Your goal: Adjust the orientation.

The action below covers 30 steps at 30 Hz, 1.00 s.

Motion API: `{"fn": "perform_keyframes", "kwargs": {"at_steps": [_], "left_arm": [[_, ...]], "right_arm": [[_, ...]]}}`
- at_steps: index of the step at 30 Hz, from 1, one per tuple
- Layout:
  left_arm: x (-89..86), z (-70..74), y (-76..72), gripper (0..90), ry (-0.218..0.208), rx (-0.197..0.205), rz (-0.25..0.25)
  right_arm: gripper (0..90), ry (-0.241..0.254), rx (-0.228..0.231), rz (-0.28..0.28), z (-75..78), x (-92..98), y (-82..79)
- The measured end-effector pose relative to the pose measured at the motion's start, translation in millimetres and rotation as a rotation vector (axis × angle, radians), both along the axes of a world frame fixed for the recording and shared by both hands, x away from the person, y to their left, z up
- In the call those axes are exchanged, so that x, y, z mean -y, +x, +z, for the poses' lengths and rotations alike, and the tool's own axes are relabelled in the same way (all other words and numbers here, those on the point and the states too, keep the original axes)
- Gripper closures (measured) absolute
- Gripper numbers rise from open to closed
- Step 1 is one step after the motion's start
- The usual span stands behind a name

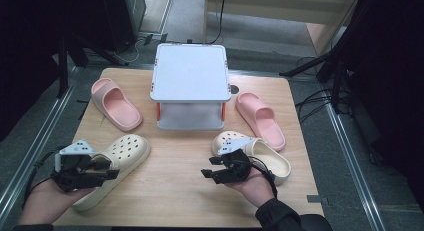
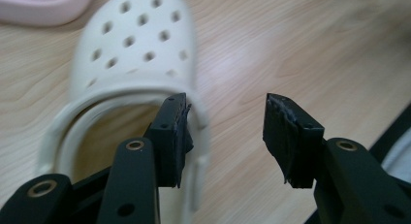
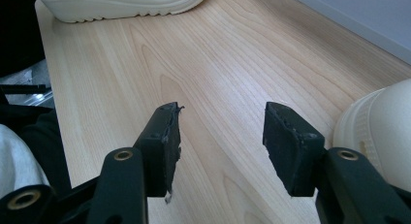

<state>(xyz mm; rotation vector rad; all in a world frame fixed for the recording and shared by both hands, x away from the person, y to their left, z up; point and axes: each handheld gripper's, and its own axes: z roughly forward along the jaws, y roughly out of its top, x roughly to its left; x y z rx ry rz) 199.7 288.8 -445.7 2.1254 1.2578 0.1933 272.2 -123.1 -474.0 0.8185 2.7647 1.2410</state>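
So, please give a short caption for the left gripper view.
Open left tool beside the rim of a cream clog on the wooden table.

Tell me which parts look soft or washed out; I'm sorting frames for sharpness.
Left gripper view: cream clog blurred, jaws crisp. Right gripper view: glare streak on the table, wood grain sharp. High view: evenly lit, white shelf top nearly washed out, surroundings dark.

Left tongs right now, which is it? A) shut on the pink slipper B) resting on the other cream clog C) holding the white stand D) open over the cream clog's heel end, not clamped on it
D: the left tongs stand open over the heel end of the cream clog, one pad at its rim, bare table between the pads.
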Motion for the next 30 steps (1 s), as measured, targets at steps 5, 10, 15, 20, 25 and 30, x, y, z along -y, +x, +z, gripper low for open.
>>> {"fn": "perform_keyframes", "kwargs": {"at_steps": [5,10,15,20,25,30], "left_arm": [[-6.8,-11.0,1.6,54.2,0.017,-0.022,0.034],[-2.6,-25.0,10.8,53.8,0.025,-0.050,0.040],[3.3,-35.1,21.6,62.3,0.004,-0.068,0.010],[4.9,-31.4,23.4,76.6,0.008,-0.048,0.001],[2.7,-22.7,22.3,77.3,0.022,-0.039,0.043],[14.8,-12.7,23.2,77.3,0.011,-0.001,0.026]], "right_arm": [[48.3,-0.001,0.002,0.000,0.0,-0.3,0.1],[48.1,-0.009,-0.001,0.001,-0.8,-1.2,-0.1],[48.1,-0.014,0.002,0.004,-1.7,-2.0,-0.1],[48.1,-0.019,0.003,0.005,-2.1,-2.4,-0.6],[48.1,-0.014,0.006,-0.002,-1.7,-1.2,-0.3],[48.1,-0.011,0.015,-0.003,-1.5,-0.4,-0.5]]}}
